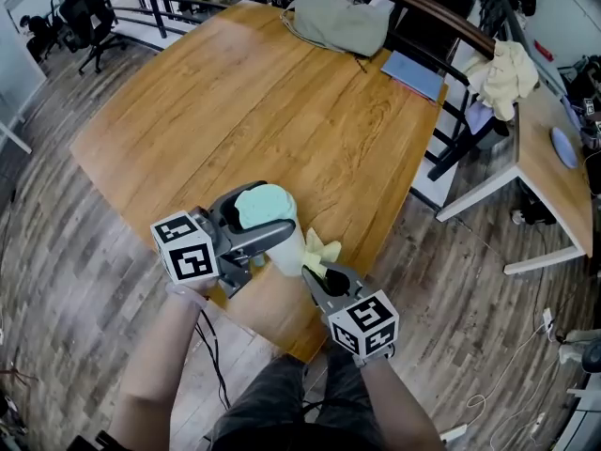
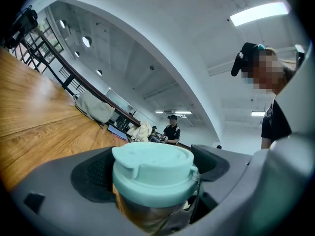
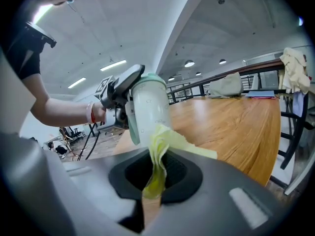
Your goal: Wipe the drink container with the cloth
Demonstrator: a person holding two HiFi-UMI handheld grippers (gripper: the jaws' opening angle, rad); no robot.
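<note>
The drink container [image 1: 278,225] is a pale cup with a mint-green lid [image 2: 152,175], held up over the near edge of the wooden table [image 1: 254,101]. My left gripper [image 1: 252,238] is shut on its body, the jaws either side just below the lid. My right gripper [image 1: 321,272] is shut on a pale yellow cloth [image 1: 320,249]. The cloth [image 3: 160,151] rises from the jaws and rests against the cup's white side [image 3: 150,109]. In the right gripper view the left gripper [image 3: 129,90] clamps the cup from the left.
A grey bag [image 1: 340,22] and a blue folder [image 1: 413,71] lie at the table's far edge by a dark railing [image 1: 423,7]. A white desk [image 1: 545,163] with a draped cream cloth [image 1: 505,75] stands to the right. An office chair [image 1: 89,12] is far left.
</note>
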